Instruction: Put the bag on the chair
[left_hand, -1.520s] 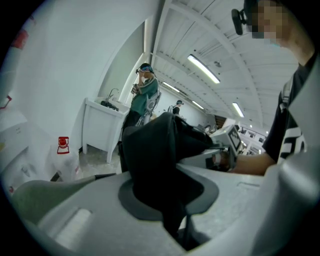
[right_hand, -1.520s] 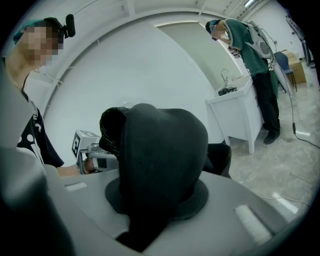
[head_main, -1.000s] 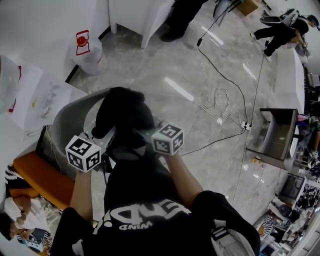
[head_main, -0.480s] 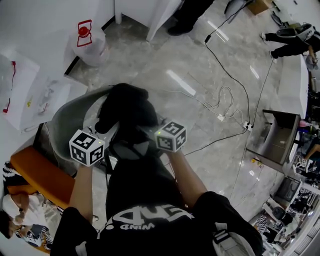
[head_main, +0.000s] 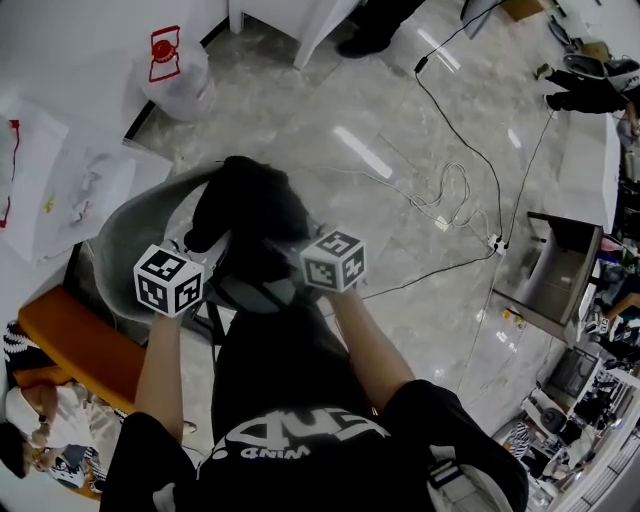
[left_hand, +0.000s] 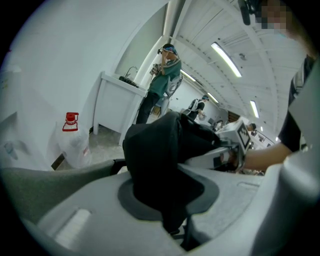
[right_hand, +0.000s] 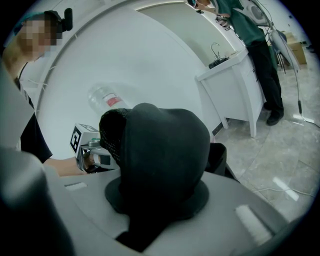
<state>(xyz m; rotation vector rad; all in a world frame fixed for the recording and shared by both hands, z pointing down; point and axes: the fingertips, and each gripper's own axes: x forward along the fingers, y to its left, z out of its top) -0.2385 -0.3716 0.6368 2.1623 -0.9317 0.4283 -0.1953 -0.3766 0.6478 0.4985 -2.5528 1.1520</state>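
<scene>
Two forearms reach forward (parallel), left gripper and right gripper jaws clenched on the bag.

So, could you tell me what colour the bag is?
The bag is black, clearest in the right gripper view.

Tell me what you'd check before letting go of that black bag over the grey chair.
1. Left gripper clamped on the bag: ok, black fabric is pinched between its jaws.
2. Right gripper clamped on the bag: ok, same pinch.
3. Bag over the chair: ok in the head view.
4. Bag resting on the seat: cannot tell, the bag hides the seat.
5. Floor cables away from the chair: ok.
</scene>
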